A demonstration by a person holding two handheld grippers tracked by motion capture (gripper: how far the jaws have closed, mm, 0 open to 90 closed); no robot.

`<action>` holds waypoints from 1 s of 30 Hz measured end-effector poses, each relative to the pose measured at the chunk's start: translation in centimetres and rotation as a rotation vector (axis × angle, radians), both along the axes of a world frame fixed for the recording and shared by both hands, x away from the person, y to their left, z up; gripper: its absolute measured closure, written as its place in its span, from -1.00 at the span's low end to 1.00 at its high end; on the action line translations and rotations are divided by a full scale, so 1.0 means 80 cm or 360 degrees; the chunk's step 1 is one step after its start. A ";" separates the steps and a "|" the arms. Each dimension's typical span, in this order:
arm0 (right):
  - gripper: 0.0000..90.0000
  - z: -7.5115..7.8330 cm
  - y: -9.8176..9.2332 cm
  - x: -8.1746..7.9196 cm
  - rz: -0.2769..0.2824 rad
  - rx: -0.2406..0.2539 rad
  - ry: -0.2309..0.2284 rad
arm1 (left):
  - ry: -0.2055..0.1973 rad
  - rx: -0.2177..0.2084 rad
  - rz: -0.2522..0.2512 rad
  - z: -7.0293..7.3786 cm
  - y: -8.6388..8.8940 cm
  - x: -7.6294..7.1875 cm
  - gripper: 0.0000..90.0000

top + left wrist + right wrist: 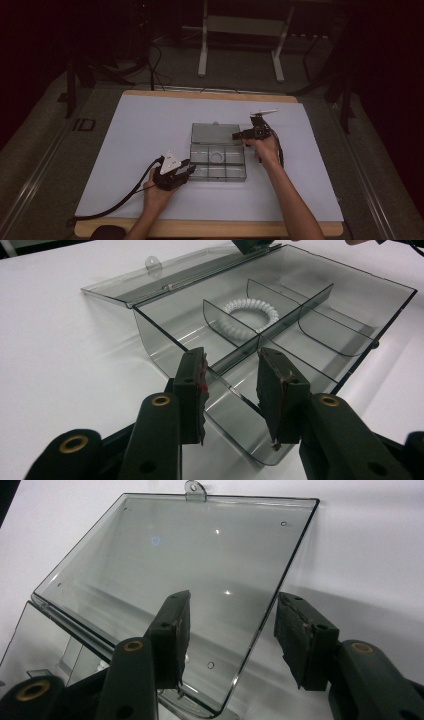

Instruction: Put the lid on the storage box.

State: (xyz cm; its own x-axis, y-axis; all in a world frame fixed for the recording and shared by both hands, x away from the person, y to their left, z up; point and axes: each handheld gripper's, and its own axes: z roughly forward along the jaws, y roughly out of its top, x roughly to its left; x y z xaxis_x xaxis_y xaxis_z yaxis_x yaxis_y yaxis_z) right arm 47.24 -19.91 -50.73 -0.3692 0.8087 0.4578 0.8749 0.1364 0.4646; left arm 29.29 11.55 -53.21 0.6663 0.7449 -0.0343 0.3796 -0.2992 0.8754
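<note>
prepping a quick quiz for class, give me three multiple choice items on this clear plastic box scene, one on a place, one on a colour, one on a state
1. Where does the coiled ring lie?
A. in a middle compartment of the clear plastic compartment box
B. on the white table cover
C. on the lid

2. What colour is the coiled ring?
A. red
B. white
C. black

3. How is the box's clear hinged lid?
A. shut
B. taken off and set aside
C. swung open, still joined at the hinge

Answers:
1. A, the left gripper view shows it between dividers inside the box.
2. B, it shows white against the grey-tinted plastic.
3. C, the lid lies back behind the box, and the right gripper has open jaws astride its side edge.
</note>
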 end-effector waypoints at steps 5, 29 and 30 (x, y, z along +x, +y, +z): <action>0.13 -0.003 -0.005 0.000 -0.0012 0.0053 0.0015 | 0.0002 0.0002 -0.0005 0.000 0.000 0.000 0.44; 0.30 0.022 -0.005 -0.012 0.0104 0.0062 -0.0250 | 0.0000 0.0011 -0.0010 0.001 0.000 0.001 0.44; 0.30 0.024 -0.005 -0.014 0.0116 0.0054 -0.0264 | 0.0000 0.0011 -0.0011 0.001 0.000 0.001 0.44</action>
State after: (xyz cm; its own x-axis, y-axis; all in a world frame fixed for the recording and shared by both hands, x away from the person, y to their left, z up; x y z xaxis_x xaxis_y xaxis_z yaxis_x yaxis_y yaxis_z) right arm 46.14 -20.35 -48.82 -0.4990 0.7622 0.4123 0.7744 0.1786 0.6070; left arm 29.36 11.58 -53.14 0.6714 0.7405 -0.0291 0.3777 -0.3081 0.8732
